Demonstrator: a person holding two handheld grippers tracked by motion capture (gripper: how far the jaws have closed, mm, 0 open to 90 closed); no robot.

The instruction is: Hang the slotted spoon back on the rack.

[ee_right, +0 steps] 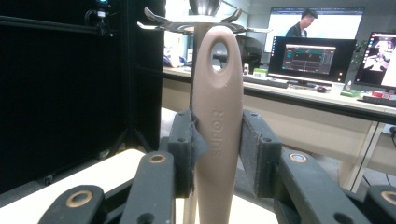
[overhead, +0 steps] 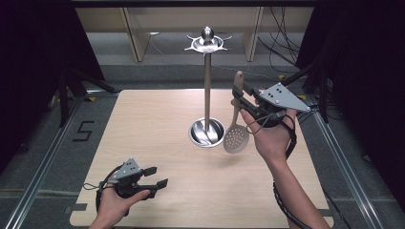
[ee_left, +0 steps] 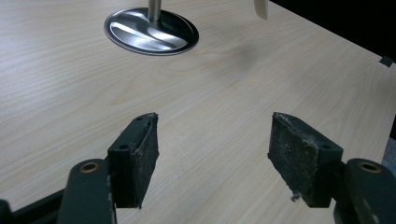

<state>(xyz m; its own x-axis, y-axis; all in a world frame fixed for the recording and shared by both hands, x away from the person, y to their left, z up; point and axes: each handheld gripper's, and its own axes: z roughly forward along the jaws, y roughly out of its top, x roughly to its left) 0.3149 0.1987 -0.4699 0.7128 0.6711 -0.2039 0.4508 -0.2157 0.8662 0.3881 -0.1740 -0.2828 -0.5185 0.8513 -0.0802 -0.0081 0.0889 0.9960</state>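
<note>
Gripping slotted spoon (overhead: 236,128) (raised), right gripper (overhead: 238,98)

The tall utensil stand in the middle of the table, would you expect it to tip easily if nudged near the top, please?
Probably somewhat. The utensil stand is a slim pole on a modest round base, so a high push has leverage. Its polished metal looks stiff and likely slippery.

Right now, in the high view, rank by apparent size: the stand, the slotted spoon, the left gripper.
1. Stand, tallest by far.
2. Slotted spoon.
3. Left gripper; it looks close to the spoon in size and sits nearer the camera, so ranks 2 and 3 are unsure.
</note>
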